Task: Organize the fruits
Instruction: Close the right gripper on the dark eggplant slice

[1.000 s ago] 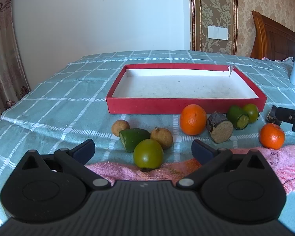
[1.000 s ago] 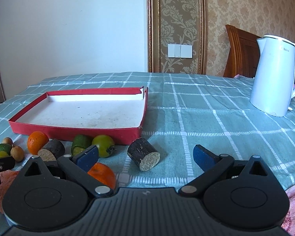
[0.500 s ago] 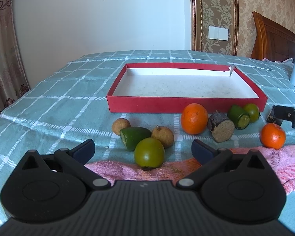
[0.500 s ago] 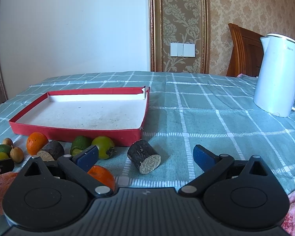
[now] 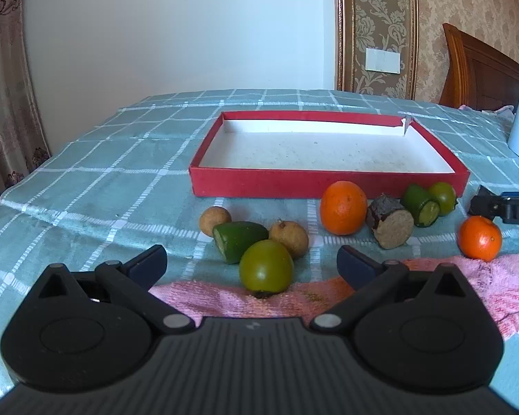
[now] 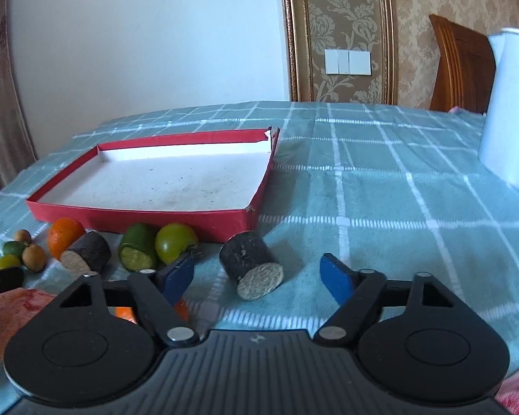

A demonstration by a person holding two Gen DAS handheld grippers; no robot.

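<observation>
- The left tongs [image 5: 252, 259] are spread wide and grasp nothing, low over a pink towel [image 5: 467, 280] at the near edge of a bench covered by a green checked cloth [image 5: 103, 190].
- A round green fruit [image 5: 266, 267] sits on the towel's edge, between the left fingertips.
- Just behind it lie a cut green piece [image 5: 237, 238] and two small tan fruits [image 5: 289, 238], close together.
- Further right, a large orange [image 5: 343, 207] stands beside a dark stub with a pale cut face [image 5: 391, 221].
- A smaller orange [image 5: 480, 238] rests at the towel's edge.
- An empty red tray with a white floor [image 5: 328, 184] sits behind all the fruit; none of it is inside.
- The right tongs [image 6: 257, 276] are also released, with a second dark stub [image 6: 251, 263] lying between the fingertips, untouched.
- A white kettle [image 6: 512, 114] stands at far right, well apart from the fruit.
</observation>
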